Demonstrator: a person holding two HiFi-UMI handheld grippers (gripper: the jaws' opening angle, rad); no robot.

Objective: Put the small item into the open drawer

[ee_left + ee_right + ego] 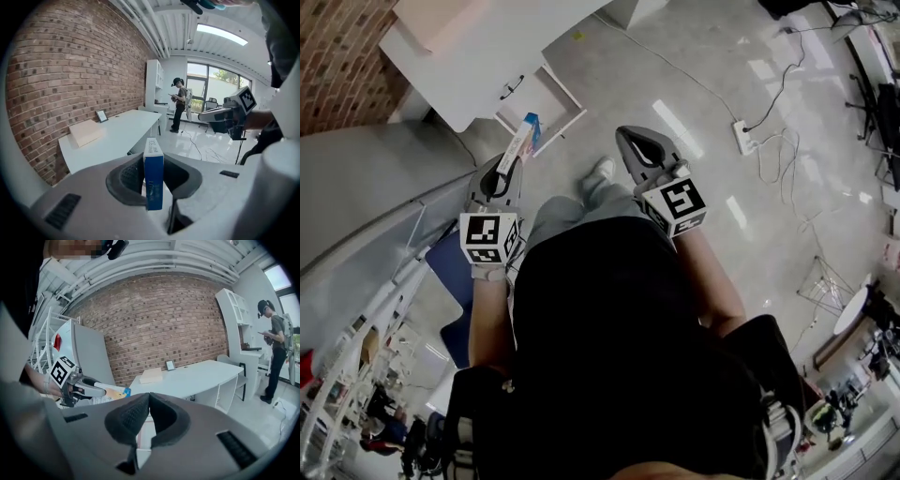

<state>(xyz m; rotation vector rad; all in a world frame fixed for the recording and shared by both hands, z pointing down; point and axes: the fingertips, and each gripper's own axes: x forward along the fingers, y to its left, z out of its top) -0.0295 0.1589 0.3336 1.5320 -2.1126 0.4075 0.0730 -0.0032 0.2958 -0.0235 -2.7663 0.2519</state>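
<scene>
Two grippers held out on the near side of the white desk (478,56). Between the pads of the left gripper (508,161), the small box (523,139): blue at the edge, white and orange on the side, standing on its thin edge, squeezed from both sides, sticking out past the fingertips toward the desk. Jaws apart only by the thickness of the box. Up in the air, close to the open drawer (542,101) pulled out of the desk's front, but not inside it. Off to the right of the desk's drawer, the right gripper (630,139), jaws pressed together tip to tip, nothing between them. On top of the desk, a flat tan box (85,132) and a little picture frame (101,116) close to the back edge. Behind the desk, a red brick wall (70,70). Past the far end of the desk, another person (178,104) standing near big windows (220,86). On the shiny floor (694,75) to the right of the desk, a white power strip (741,136) with thin cables. On the near side of the desk, below the two grippers, one pale shoe (600,172).
</scene>
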